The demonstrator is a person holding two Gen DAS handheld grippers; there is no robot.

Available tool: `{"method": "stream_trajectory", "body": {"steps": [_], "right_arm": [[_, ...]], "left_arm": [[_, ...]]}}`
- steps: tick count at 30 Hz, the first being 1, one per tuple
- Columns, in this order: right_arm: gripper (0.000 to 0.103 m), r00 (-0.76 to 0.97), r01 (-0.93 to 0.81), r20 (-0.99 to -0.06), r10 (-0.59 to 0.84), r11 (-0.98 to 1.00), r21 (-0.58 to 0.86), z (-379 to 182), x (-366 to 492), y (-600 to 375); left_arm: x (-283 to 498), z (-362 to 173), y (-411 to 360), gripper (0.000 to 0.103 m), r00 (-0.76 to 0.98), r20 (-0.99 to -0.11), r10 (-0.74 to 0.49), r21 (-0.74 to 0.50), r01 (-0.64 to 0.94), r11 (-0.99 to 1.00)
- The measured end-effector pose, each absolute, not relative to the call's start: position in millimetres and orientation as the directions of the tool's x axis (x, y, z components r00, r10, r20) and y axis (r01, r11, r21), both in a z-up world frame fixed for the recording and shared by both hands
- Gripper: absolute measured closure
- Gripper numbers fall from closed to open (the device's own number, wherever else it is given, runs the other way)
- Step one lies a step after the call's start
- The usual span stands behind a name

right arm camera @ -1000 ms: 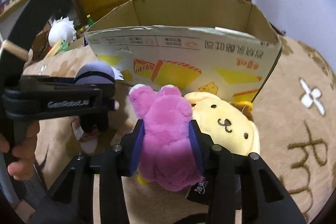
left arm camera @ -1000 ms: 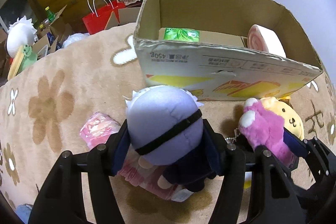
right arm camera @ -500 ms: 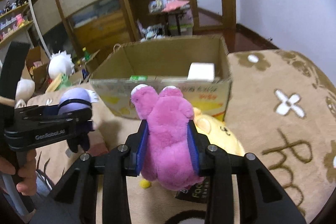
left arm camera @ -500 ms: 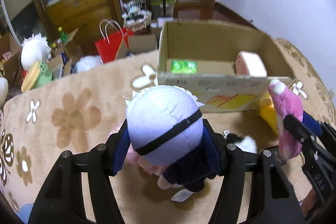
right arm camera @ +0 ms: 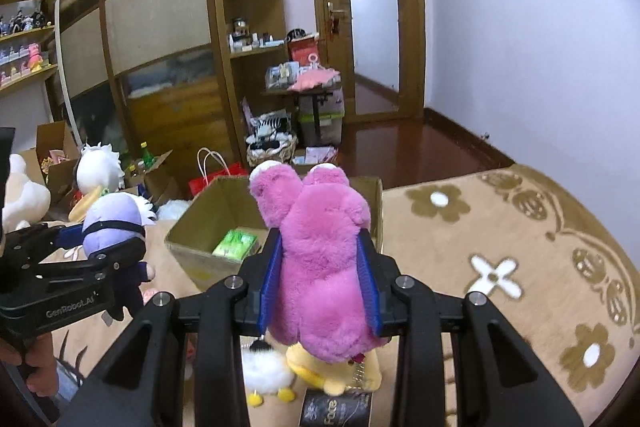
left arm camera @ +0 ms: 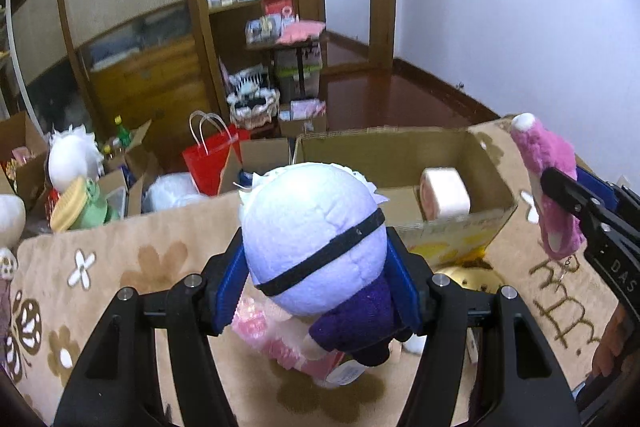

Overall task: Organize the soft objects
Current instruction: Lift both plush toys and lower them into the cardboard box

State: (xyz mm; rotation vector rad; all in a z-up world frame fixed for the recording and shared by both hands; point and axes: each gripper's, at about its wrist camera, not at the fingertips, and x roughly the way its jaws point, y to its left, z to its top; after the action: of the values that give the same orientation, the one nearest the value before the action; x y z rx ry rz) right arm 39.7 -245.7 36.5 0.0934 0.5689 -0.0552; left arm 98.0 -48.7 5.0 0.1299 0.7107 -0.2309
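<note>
My left gripper (left arm camera: 318, 287) is shut on a lilac-headed plush doll (left arm camera: 316, 239) with a black band and navy body, held above the carpet. My right gripper (right arm camera: 318, 291) is shut on a pink plush bear (right arm camera: 320, 259), also lifted; the bear shows at the right in the left wrist view (left arm camera: 548, 183). The open cardboard box (left arm camera: 460, 151) stands ahead of both and holds a pink-and-white roll (left arm camera: 444, 191) and a green pack (right arm camera: 236, 243). In the right wrist view the doll (right arm camera: 114, 223) and left gripper (right arm camera: 120, 251) are at the left.
A yellow plush (right arm camera: 336, 371) and a white fluffy toy (right arm camera: 264, 371) lie on the carpet under the bear. A pink packet (left arm camera: 280, 343) lies under the doll. A red bag (left arm camera: 212, 159), boxes and plush toys (left arm camera: 74, 155) crowd the floor beyond the flowered carpet (right arm camera: 500, 267).
Both grippers have risen well above the carpet with their plush toys. The box now sits lower and farther in both views, its inside visible from above.
</note>
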Motion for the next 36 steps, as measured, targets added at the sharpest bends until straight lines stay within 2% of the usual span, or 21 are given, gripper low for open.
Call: {"method": "stream_trajectory", "body": {"steps": [13,28,36], "right_arm": [[0.066,0.867,0.082,-0.497,-0.041,0.995,0.06,60.4,74.8,-254.9],[0.065,0.864,0.053,-0.503,-0.009,0.996,0.074,53.3,113.1,-266.4],[0.065,0.857,-0.005,-0.514,0.043,0.997,0.075,33.2,122.2,-264.3]], "left_arm": [[126.5,48.5,-64.3,0.04,0.816,-0.553,-0.167,0.079,0.251,0.965],[167.5,23.9,-82.0,0.04,0.81,-0.574,-0.119,0.124,0.23,0.965],[184.3,3.4,-80.3,0.04,0.786,-0.598,-0.156,0.088,0.258,0.962]]}}
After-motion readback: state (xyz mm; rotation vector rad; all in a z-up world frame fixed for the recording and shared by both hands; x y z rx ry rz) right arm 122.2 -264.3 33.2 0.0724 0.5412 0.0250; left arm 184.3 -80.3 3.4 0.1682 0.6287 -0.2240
